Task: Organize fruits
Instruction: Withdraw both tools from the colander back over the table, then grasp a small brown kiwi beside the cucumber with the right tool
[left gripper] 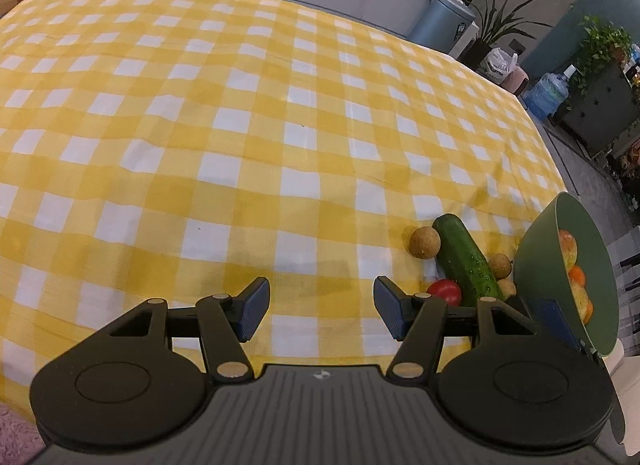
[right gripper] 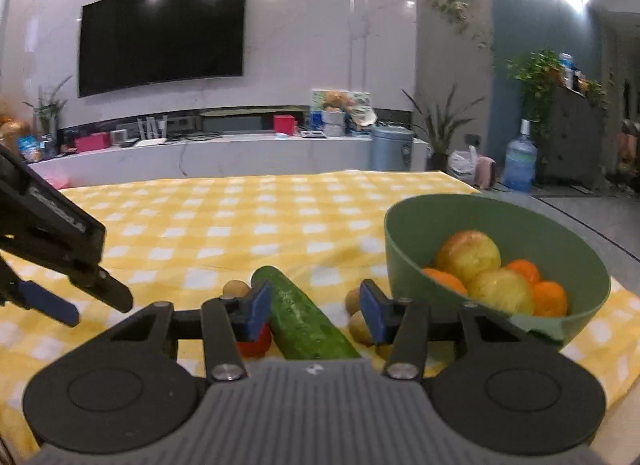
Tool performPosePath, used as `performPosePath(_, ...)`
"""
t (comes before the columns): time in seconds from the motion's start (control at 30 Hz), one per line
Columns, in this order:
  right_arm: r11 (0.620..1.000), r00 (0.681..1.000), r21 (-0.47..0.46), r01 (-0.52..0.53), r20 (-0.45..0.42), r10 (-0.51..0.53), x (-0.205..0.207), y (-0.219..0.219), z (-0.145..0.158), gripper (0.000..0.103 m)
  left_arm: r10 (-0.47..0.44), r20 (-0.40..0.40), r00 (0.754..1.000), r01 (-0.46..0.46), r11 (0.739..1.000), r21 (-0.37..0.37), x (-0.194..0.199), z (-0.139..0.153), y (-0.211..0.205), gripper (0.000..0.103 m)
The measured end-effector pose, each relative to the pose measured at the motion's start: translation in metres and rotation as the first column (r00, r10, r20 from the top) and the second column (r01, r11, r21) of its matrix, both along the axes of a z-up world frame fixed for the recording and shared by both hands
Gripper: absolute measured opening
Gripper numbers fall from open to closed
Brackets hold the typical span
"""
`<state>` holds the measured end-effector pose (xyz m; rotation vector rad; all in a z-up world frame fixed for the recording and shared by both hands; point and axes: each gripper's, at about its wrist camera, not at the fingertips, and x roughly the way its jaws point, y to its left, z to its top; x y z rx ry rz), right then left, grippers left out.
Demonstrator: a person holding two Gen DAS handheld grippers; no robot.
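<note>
Our right gripper (right gripper: 316, 315) straddles the cucumber (right gripper: 304, 321) with its pads not yet pressing it, our left gripper (left gripper: 321, 311) gapes empty over the checked cloth (left gripper: 240, 125), and the green bowl (right gripper: 404, 241) of fruit sits just beside.

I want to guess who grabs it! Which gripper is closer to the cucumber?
Right. The right gripper has the cucumber between its jaws; the left gripper hangs over bare cloth beside it.

Tomato (right gripper: 256, 345) half behind fingers (right gripper: 256, 311)
</note>
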<state>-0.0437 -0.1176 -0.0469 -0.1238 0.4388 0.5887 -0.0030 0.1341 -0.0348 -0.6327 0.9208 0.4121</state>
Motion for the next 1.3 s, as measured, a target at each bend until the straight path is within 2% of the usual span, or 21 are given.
performPosePath(0.1,0.999,0.998,0.04,0.022,-0.053,-0.02,0.006,-0.01,-0.002,0.04,-0.01,-0.004,1.0,0.01,1.0,-0.001,0.003,-0.002,-0.003,0.07)
performPosePath(0.17,0.994,0.991,0.079,0.075,-0.116,-0.066,0.012,-0.014,-0.006,0.031,-0.02,-0.008,1.0,0.02,1.0,0.001,0.005,-0.002,-0.005,0.071)
performPosePath(0.27,0.967,0.963,0.154,0.201,-0.212,-0.167,0.018,-0.021,-0.013,0.021,-0.027,-0.014,1.0,0.027,1.0,-0.001,0.007,-0.004,-0.007,0.071)
performPosePath(0.37,0.921,0.925,0.224,0.318,-0.288,-0.249,0.021,-0.03,-0.018,0.021,-0.029,-0.018,0.999,0.029,1.0,-0.004,0.008,-0.005,-0.008,0.071)
performPosePath(0.5,0.918,0.908,0.147,0.369,-0.266,-0.322,0.022,-0.022,-0.022,0.019,-0.036,-0.025,0.999,0.036,0.999,-0.006,0.009,-0.006,-0.01,0.071)
performPosePath(0.67,0.902,0.887,0.118,0.416,-0.271,-0.374,0.027,-0.024,-0.028,0.019,-0.044,-0.03,0.999,0.043,0.999,-0.008,0.011,-0.008,-0.011,0.072)
performPosePath(0.8,0.893,0.877,0.136,0.428,-0.301,-0.374,0.035,-0.029,-0.031,0.018,-0.046,-0.032,0.998,0.046,0.999,-0.008,0.011,-0.008,-0.011,0.072)
performPosePath(1.0,0.906,0.884,0.159,0.393,-0.336,-0.325,0.046,-0.032,-0.035,0.021,-0.048,-0.045,0.998,0.047,0.999,-0.008,0.012,-0.01,-0.012,0.072)
performPosePath(1.13,0.911,0.894,0.162,0.378,-0.318,-0.314,0.042,-0.031,-0.033,0.018,-0.047,-0.053,0.998,0.047,0.999,-0.01,0.013,-0.012,-0.013,0.072)
performPosePath(1.23,0.916,0.915,0.216,0.339,-0.303,-0.267,0.036,-0.035,-0.026,0.018,-0.041,-0.048,0.998,0.041,0.999,-0.006,0.013,-0.011,-0.012,0.072)
performPosePath(1.3,0.938,0.943,0.238,0.253,-0.278,-0.184,0.033,-0.033,-0.018,0.018,-0.029,-0.039,0.999,0.029,1.0,-0.003,0.011,-0.009,-0.01,0.072)
